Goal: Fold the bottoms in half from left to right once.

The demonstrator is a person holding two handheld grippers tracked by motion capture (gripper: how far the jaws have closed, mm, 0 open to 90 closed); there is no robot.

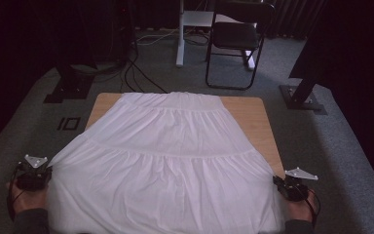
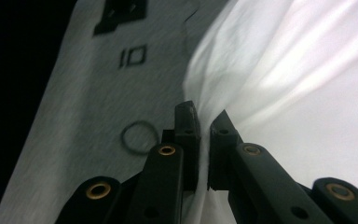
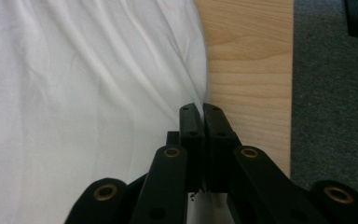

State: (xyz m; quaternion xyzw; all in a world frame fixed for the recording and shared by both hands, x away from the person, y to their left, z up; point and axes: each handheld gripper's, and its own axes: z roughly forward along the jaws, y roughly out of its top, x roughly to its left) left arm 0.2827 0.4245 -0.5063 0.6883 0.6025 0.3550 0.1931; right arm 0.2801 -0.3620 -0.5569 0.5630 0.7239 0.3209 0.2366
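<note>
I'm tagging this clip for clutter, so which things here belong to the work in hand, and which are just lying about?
In the job:
- white skirt, spread over the wooden table
- left gripper, jaws shut on the skirt's edge
- right gripper, jaws shut on the opposite edge

Lying about:
- black folding chair
- floor cables
- thin ring on the carpet
</note>
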